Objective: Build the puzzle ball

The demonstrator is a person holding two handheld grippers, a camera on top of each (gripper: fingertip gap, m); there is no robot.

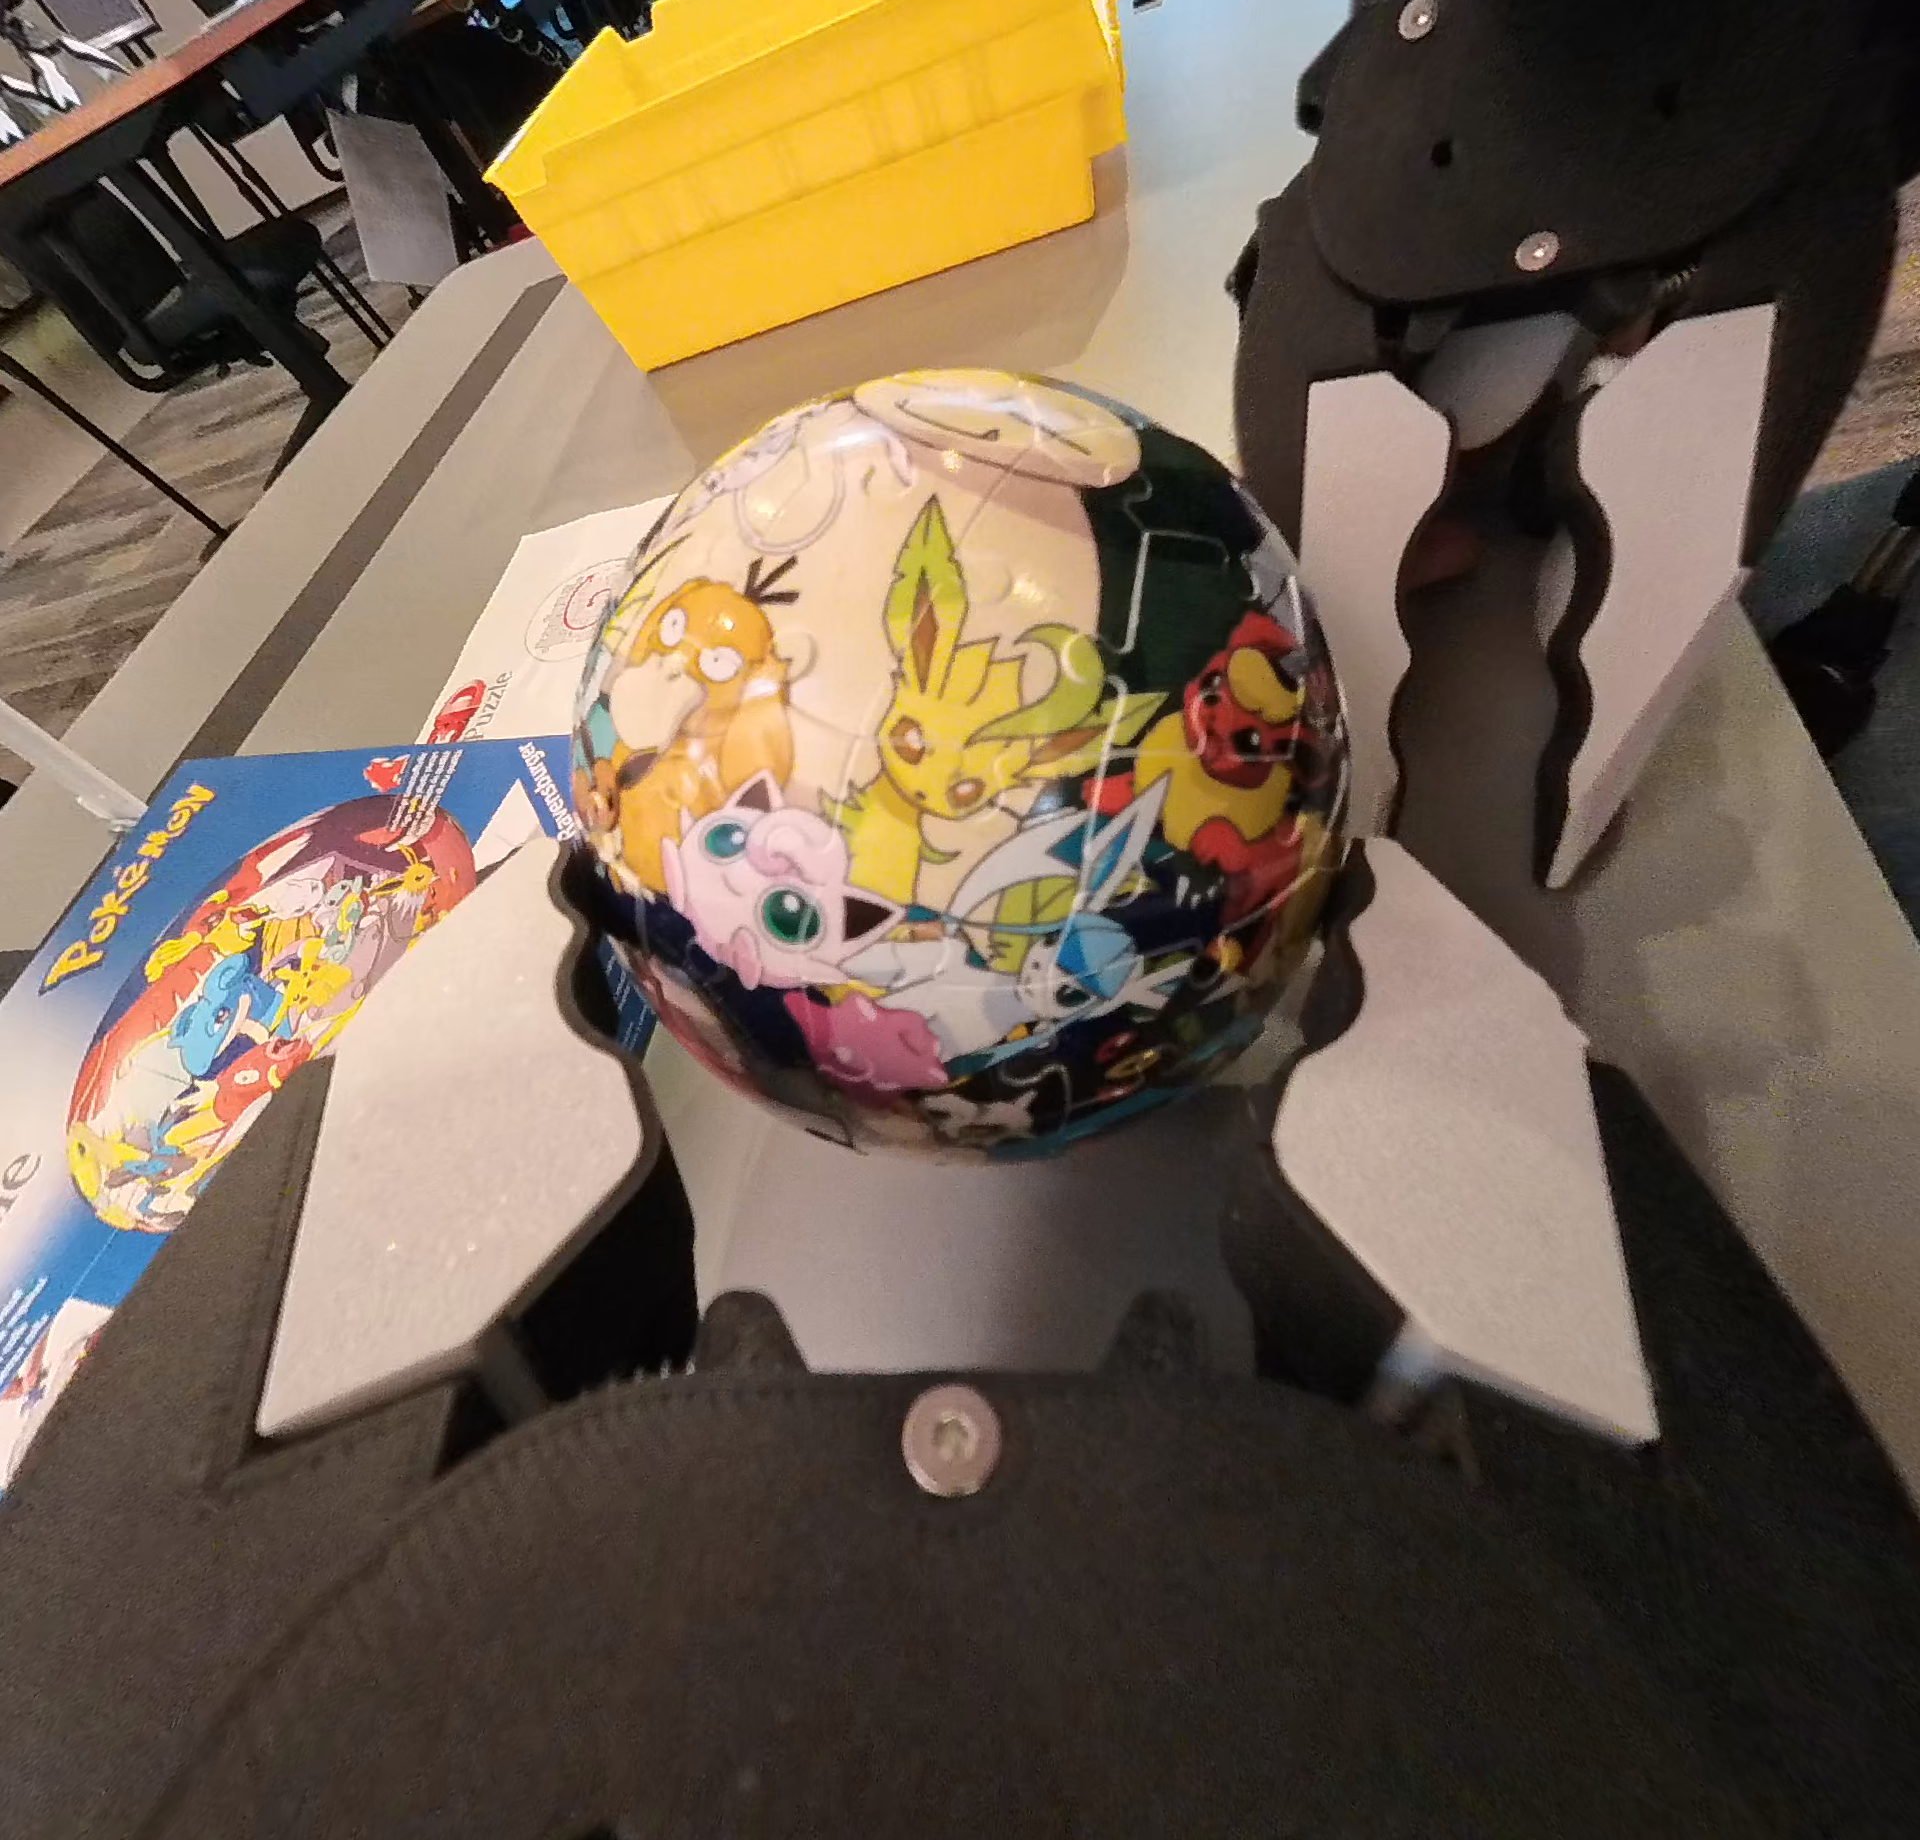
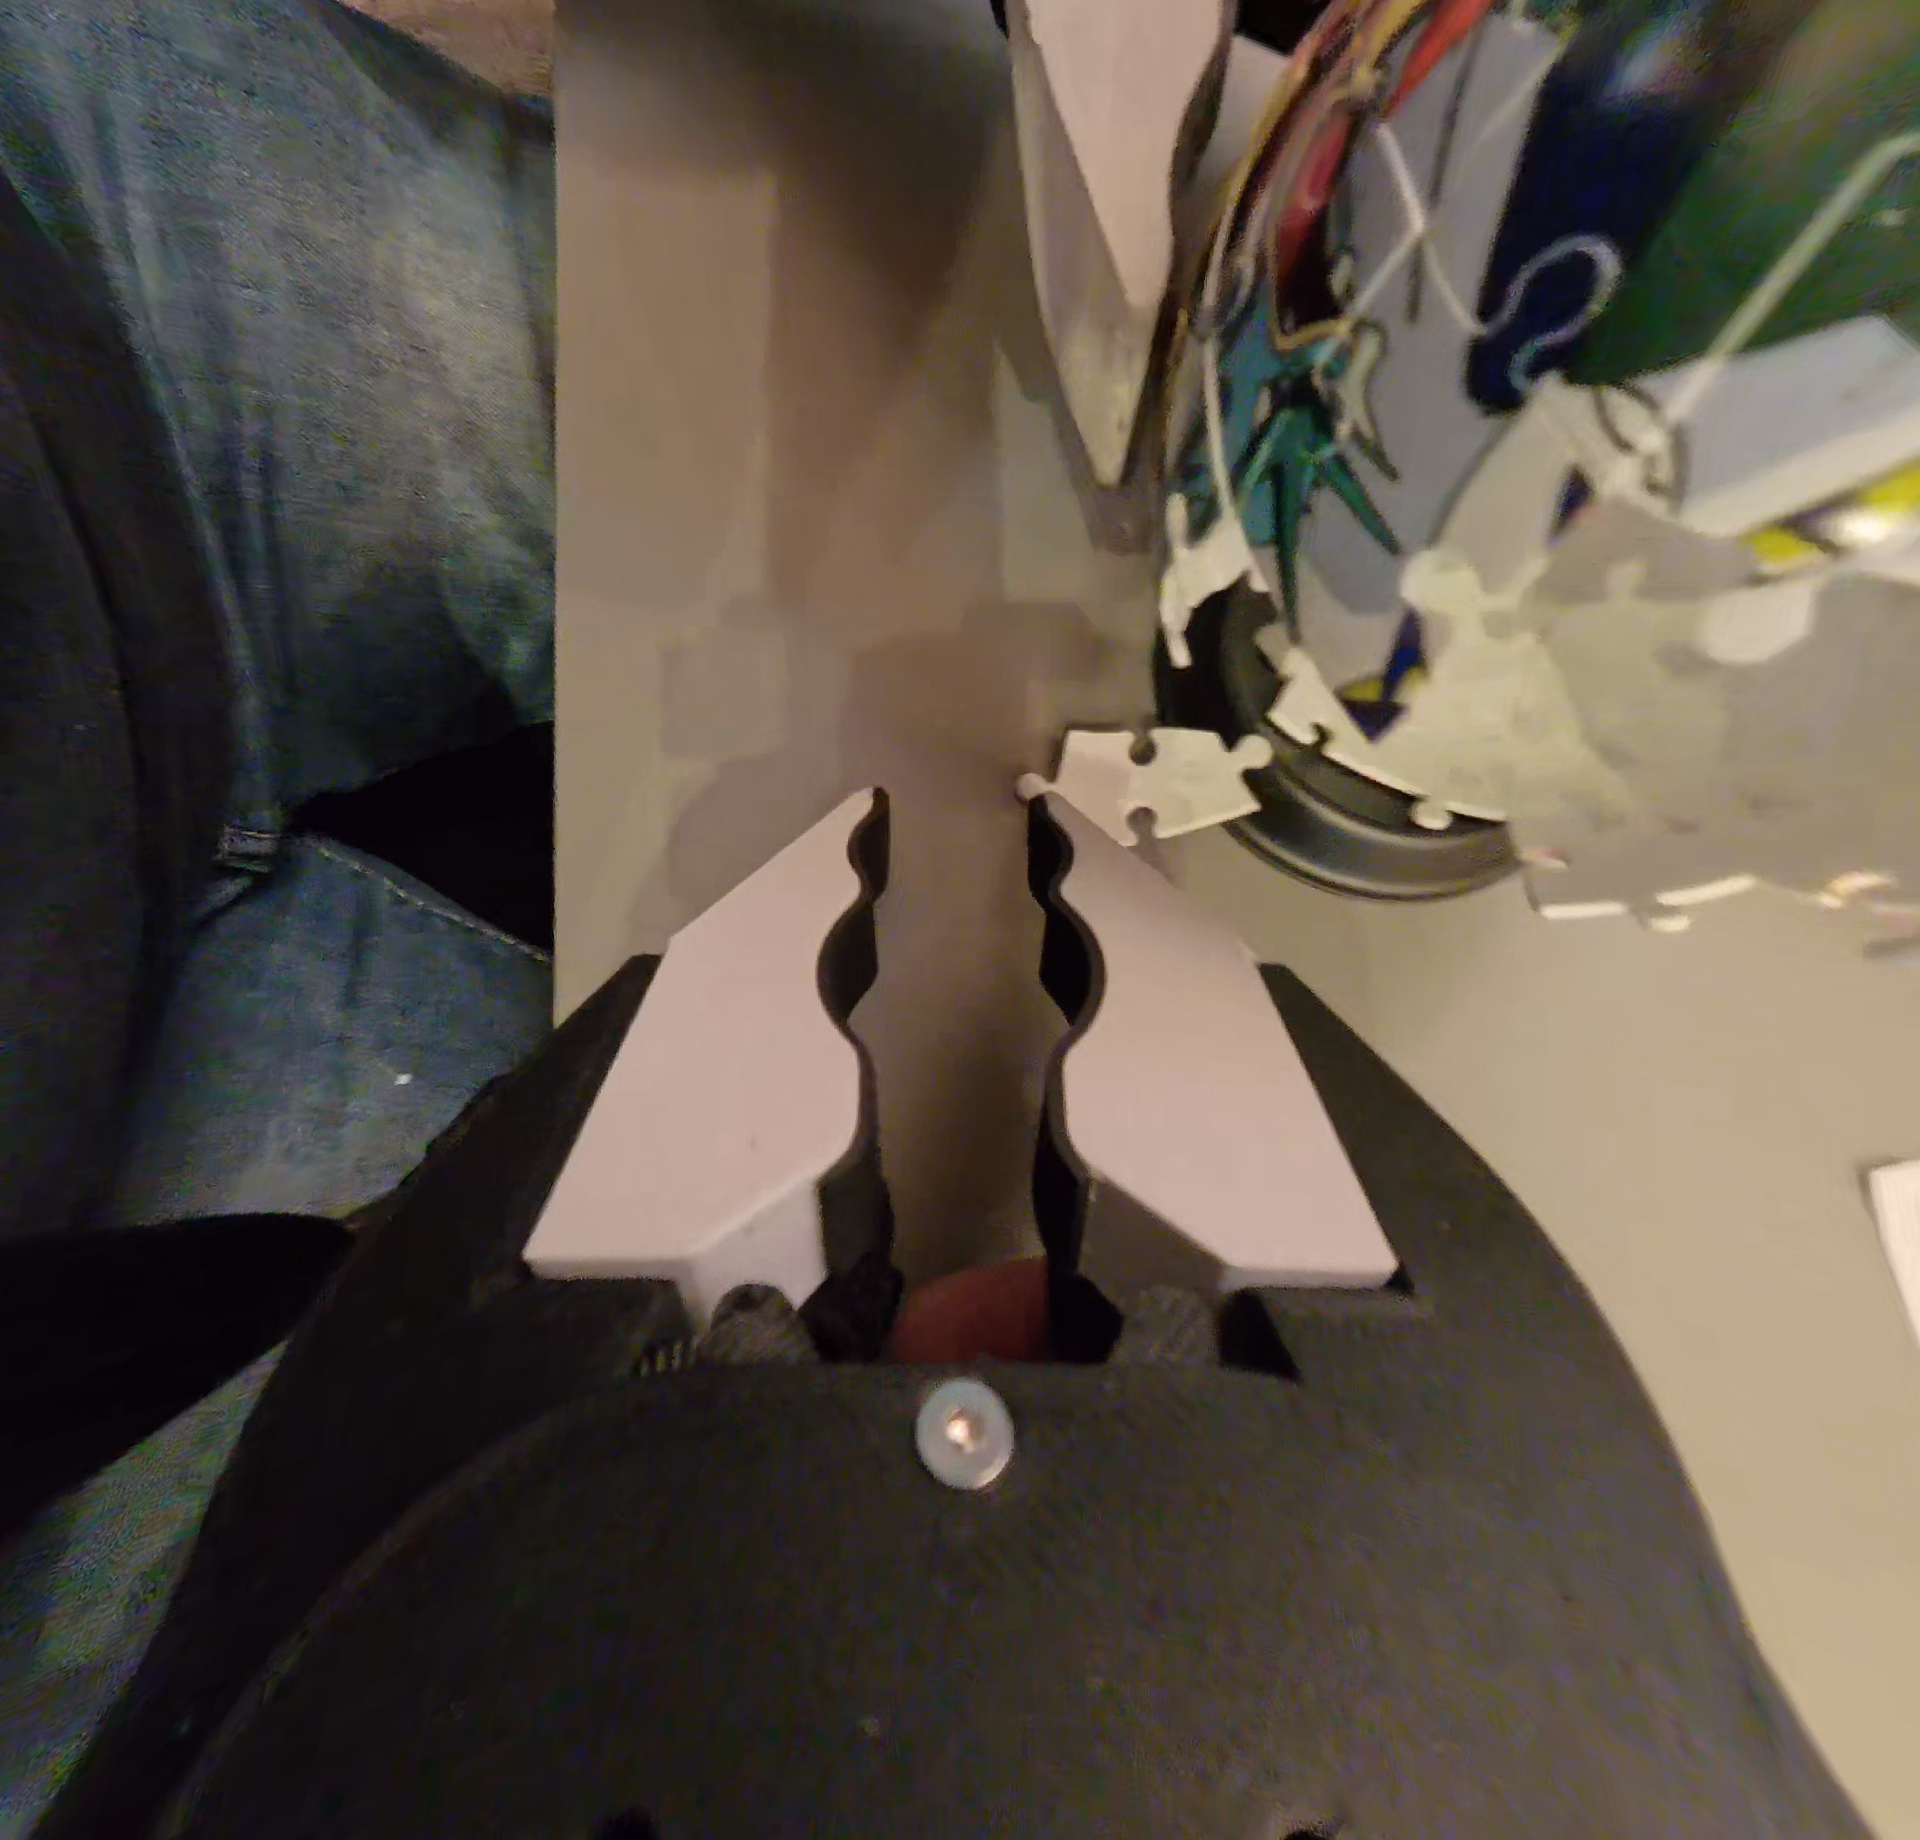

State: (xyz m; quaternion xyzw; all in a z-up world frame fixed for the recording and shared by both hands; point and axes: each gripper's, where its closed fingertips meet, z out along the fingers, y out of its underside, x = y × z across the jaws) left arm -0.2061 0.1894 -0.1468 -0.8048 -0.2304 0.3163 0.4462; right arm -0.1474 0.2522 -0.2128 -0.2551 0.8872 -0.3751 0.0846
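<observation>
The puzzle ball [image 1: 956, 782], covered in colourful cartoon creatures, sits between the fingers of my left gripper [image 1: 966, 886], which is shut on its sides just above the grey table [image 1: 935, 1260]. My right gripper [image 1: 1475, 855] hangs tips-down just right of the ball. In the right wrist view my right gripper [image 2: 956, 803] has a narrow gap between its jaws and holds nothing. The ball [image 2: 1558, 336] is at the upper right there, with a jagged open edge over a dark ring [image 2: 1340, 845]. A grey puzzle piece [image 2: 1164, 782] juts from that edge beside my right fingertip.
A yellow bin [image 1: 810, 149] stands behind the ball. A blue puzzle box [image 1: 208, 959] and a white sheet [image 1: 561, 595] lie at the left. The table edge runs along the left in the right wrist view, with a person's jeans [image 2: 260, 440] beyond it.
</observation>
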